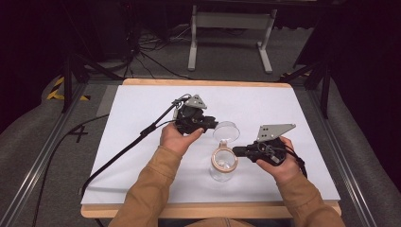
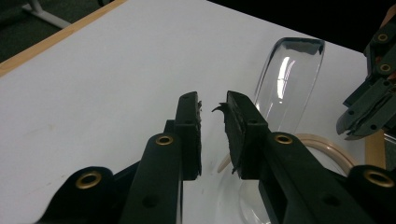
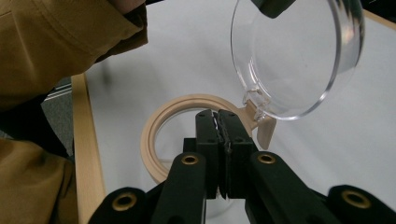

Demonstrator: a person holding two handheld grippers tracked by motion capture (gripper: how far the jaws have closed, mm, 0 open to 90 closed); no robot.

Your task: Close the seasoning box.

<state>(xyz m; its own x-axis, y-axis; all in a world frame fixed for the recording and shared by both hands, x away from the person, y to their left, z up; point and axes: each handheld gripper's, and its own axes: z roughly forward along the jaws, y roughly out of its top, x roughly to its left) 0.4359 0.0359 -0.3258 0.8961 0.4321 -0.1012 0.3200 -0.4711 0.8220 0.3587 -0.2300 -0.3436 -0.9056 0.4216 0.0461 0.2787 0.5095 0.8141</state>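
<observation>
A clear jar (image 1: pixel 223 166) with a beige rim (image 3: pixel 159 126) stands on the white table near the front middle. Its clear round lid (image 1: pixel 227 130) is hinged at the far side and tipped up and open (image 3: pixel 294 60). My left gripper (image 1: pixel 211 125) sits just left of the lid's top edge; its jaws stand a little apart, open (image 2: pixel 212 100), with nothing between them and the lid (image 2: pixel 289 84) just beyond to the right. My right gripper (image 1: pixel 236 151) comes in from the right, shut (image 3: pixel 218 114), its tips over the rim beside the hinge. Whether they pinch the rim is hidden.
The white sheet (image 1: pixel 142 142) covers a wooden-edged table (image 1: pixel 198 210). A black cable (image 1: pixel 127 146) trails from the left gripper off the front left. Metal rails (image 1: pixel 42 156) run along both sides, and a grey stand (image 1: pixel 231 21) is on the floor beyond.
</observation>
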